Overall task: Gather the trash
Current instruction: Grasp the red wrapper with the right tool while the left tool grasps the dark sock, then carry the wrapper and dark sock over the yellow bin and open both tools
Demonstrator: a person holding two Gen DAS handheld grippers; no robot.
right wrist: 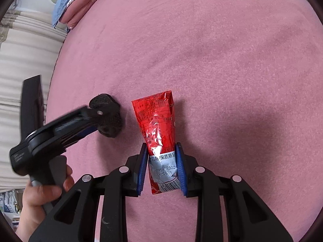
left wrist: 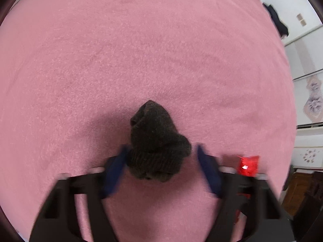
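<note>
Wrapper [right wrist: 159, 139] between right hand-held gripper [right wrist: 161, 167] pads.

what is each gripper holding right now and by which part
Right gripper clamps the red foil snack wrapper by its silver printed end. Left gripper straddles the dark knitted sock bundle; grip not evident.

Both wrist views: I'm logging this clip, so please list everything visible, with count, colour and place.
Blanket: one, pink, under everything.
Knit bundle: one, dark brown, on the blanket between the left gripper's fingers.
Snack wrapper: one, red and silver, pinched at its lower end.
Folded bedding: one pile, blue and pink, far left corner.
Left gripper: black, blue pads, straddling the bundle.
Right gripper: black, blue pads, shut on the wrapper.
Hand: one, holding the left gripper's handle.
</note>
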